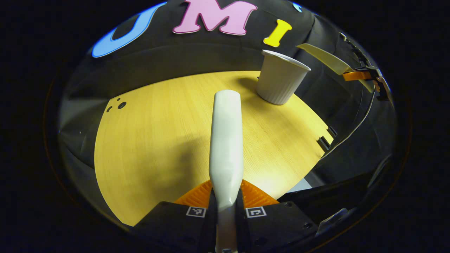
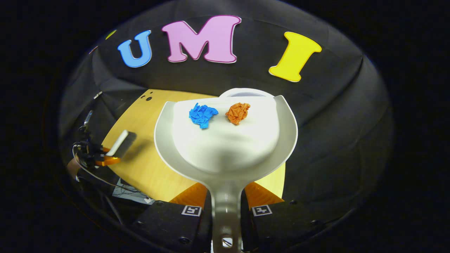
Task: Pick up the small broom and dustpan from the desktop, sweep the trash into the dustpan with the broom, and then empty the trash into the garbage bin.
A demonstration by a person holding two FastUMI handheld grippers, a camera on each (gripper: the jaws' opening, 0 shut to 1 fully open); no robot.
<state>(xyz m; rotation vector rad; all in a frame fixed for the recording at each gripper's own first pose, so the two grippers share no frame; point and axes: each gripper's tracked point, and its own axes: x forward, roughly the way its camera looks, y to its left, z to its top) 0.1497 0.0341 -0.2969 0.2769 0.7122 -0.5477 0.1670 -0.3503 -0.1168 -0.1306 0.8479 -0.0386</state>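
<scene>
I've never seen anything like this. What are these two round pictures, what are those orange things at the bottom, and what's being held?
Each picture comes from a camera riding on a hand-held two-finger gripper; the orange fingers at the bottom belong to it. In the left gripper view, the left gripper clamps the white plastic broom above the yellow wooden desktop, where a white ribbed garbage bin stands. In the right gripper view, the right gripper clamps the white dustpan, which carries a blue crumpled paper ball and an orange one.

Below my tool lies a yellow wooden table (image 1: 154,133) with small dark holes (image 1: 121,105) at its far left corner; a thin cable (image 1: 355,128) hangs to its right.
</scene>
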